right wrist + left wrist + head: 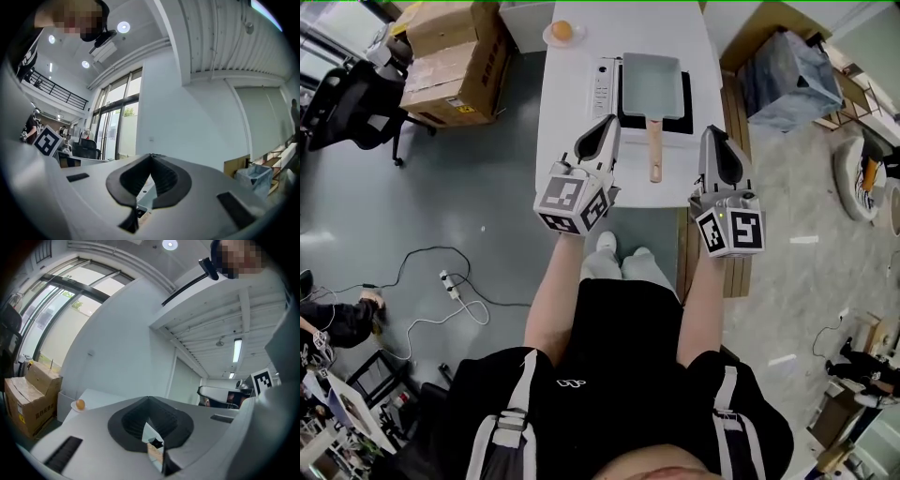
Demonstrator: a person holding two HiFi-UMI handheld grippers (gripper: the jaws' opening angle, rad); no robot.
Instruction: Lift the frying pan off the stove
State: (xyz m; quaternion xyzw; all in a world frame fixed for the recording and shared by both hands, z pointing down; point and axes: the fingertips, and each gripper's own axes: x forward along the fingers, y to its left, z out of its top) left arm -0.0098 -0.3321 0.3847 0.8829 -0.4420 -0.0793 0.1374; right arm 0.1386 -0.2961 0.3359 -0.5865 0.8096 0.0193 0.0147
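Observation:
A grey rectangular frying pan [652, 84] sits on a black stove [625, 118] at the middle of the white table [567, 112]. Its wooden handle [655, 150] points toward me. My left gripper [604, 128] hovers over the table's near edge, just left of the handle, jaws shut and empty. My right gripper [713, 139] hangs at the table's right edge, right of the handle, also shut on nothing. In the left gripper view the jaws [149, 400] meet in a closed point, and the right gripper view shows the same [151, 157].
An egg on a small plate [562, 31] stands at the table's far end, also seen in the left gripper view as an egg [80, 404]. Cardboard boxes [450, 66] and a black chair [347, 98] are on the left. A grey bag [787, 75] lies to the right.

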